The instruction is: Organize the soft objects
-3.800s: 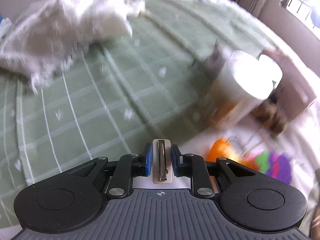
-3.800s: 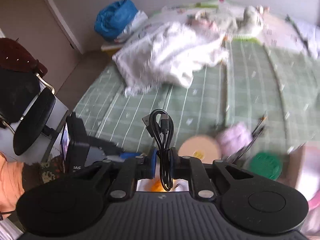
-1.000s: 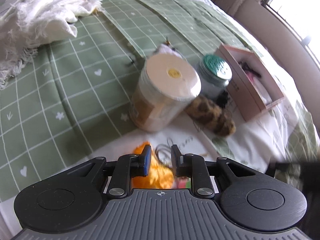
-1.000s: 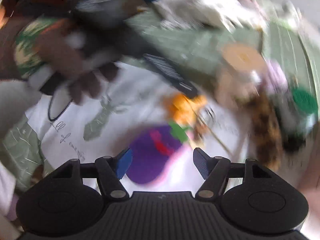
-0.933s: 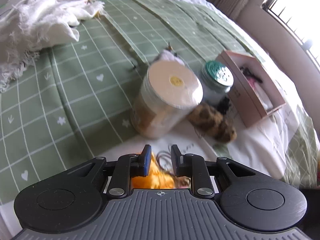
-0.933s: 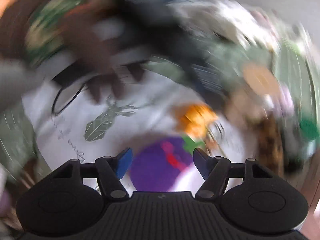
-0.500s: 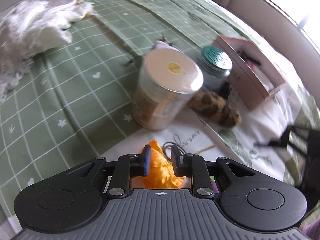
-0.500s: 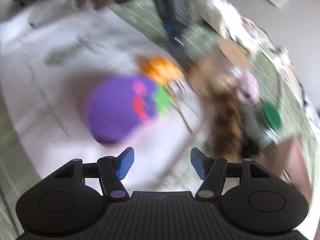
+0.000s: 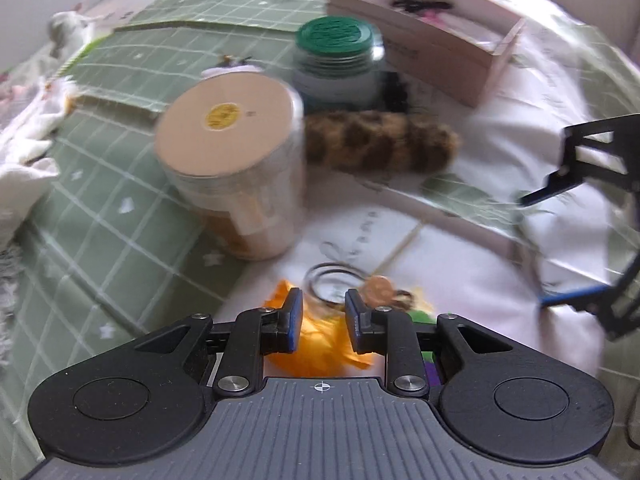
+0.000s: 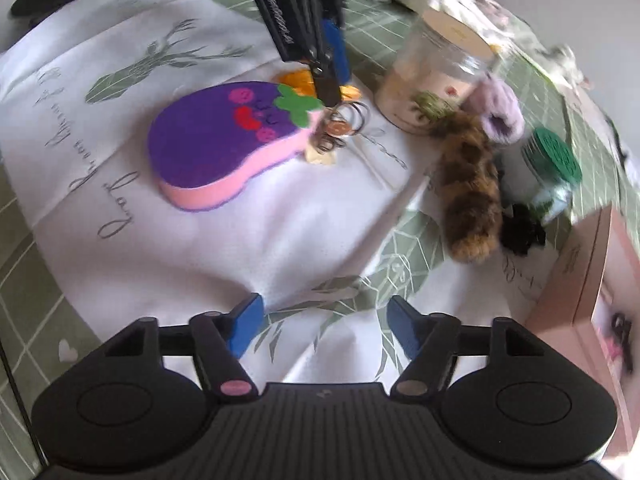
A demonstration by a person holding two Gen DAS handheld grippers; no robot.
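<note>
My left gripper (image 9: 319,312) hangs narrowly parted and empty over the orange soft toy (image 9: 316,344); my right gripper (image 10: 322,322) gapes wide, holding nothing. The eggplant sponge (image 10: 224,140) and leopard scrunchie (image 10: 470,184) lie loose on the white cloth (image 10: 180,248), so sorting looks barely begun.

The sponge (image 10: 212,140) was purple with a pink edge, red spots and a green leaf. The fur piece (image 10: 472,184) was leopard brown and black. Far right, a jar (image 9: 332,60) had a green lid; the near scrap (image 9: 320,344) looked orange, though blurred.
</note>
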